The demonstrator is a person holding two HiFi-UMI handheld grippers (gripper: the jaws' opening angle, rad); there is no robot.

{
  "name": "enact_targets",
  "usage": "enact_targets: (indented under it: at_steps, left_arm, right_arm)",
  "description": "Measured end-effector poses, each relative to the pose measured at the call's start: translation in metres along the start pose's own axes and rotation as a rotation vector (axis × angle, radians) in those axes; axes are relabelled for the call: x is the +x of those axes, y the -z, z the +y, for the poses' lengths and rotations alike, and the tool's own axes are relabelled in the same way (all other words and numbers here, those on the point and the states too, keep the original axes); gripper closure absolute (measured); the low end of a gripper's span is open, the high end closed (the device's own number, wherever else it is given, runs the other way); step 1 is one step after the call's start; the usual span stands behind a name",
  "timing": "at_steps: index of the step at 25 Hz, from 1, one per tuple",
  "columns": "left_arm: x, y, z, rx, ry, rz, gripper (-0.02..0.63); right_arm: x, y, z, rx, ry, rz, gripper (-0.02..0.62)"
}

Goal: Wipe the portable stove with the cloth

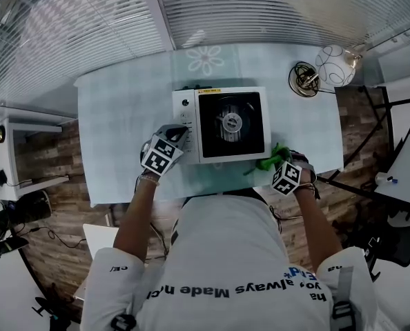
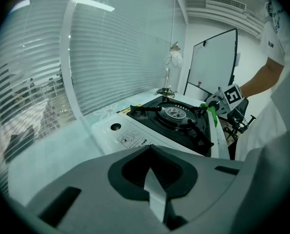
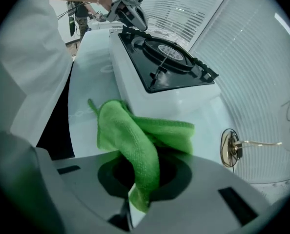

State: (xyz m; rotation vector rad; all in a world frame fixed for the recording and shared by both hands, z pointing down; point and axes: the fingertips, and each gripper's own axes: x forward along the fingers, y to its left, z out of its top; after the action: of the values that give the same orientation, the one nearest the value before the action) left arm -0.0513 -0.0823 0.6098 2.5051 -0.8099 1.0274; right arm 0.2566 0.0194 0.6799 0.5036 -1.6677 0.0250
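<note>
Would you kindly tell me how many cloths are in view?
1: a green cloth, pinched in the right tongs, by the portable stove, at its near right corner. No other shows.

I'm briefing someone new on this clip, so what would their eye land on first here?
The bright green cloth stands out first, pinched in the right claw at the near right corner of the portable stove. The stove itself, white with a black burner top, sits in the middle of the table. The left claw, shut and empty, is at its left side by the controls.
</note>
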Motion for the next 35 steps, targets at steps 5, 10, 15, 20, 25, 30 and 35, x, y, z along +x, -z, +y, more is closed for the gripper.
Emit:
enact_targets:
  at_steps: [5,10,15,20,25,30,35]
  left_arm:
    - [0.001,0.000,0.000,-0.027,-0.022,-0.001,0.601]
    - [0.000,-0.001,0.000,-0.047,-0.037,0.007,0.601]
    - [0.001,-0.001,0.001,-0.067,-0.053,0.011,0.601]
    - [0.002,-0.001,0.001,-0.070,-0.067,0.023,0.601]
    - [0.002,-0.002,0.001,-0.095,-0.080,0.017,0.601]
    - [0.001,-0.001,0.002,-0.120,-0.096,0.008,0.601]
    - [0.002,-0.001,0.002,-0.124,-0.098,0.012,0.601]
  right_arm:
    - [0.010,-0.008,-0.013,-0.071,-0.009,0.000,0.568]
    - [0.014,-0.012,-0.026,-0.105,-0.008,-0.001,0.568]
    - [0.017,-0.022,-0.054,-0.098,0.033,-0.019,0.568]
    - [0.023,-0.034,-0.083,-0.117,0.074,-0.030,0.568]
    - [0.029,-0.044,-0.107,-0.126,0.092,-0.046,0.568]
    - [0.034,-0.054,-0.125,-0.145,0.102,-0.064,0.568]
    - [0.043,-0.063,-0.152,-0.174,0.122,-0.075,0.568]
